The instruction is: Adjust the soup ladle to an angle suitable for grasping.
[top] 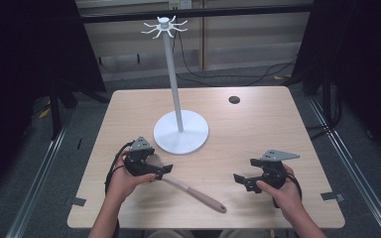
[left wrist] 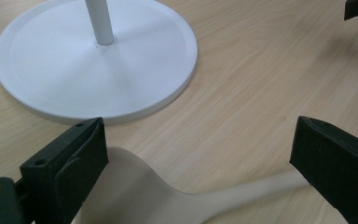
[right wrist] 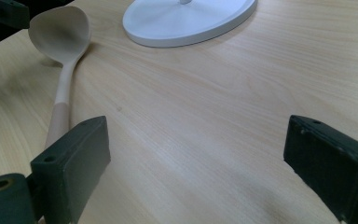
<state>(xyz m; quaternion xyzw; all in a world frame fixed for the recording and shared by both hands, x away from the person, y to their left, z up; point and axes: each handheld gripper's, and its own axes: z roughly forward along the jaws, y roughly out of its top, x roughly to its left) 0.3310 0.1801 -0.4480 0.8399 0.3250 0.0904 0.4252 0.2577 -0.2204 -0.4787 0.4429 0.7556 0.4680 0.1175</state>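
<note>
Pale wooden tabletop (top: 258, 134) filled mid-frame; at lower left the left gripper (top: 159, 171) hung spread over the beige silicone ladle with a pinkish handle (top: 193, 193), below the white round-based hook stand (top: 181, 133). Light, stiff, perhaps slippery; its slim neck looked best. Right gripper (top: 243, 181) gaped empty.
</note>
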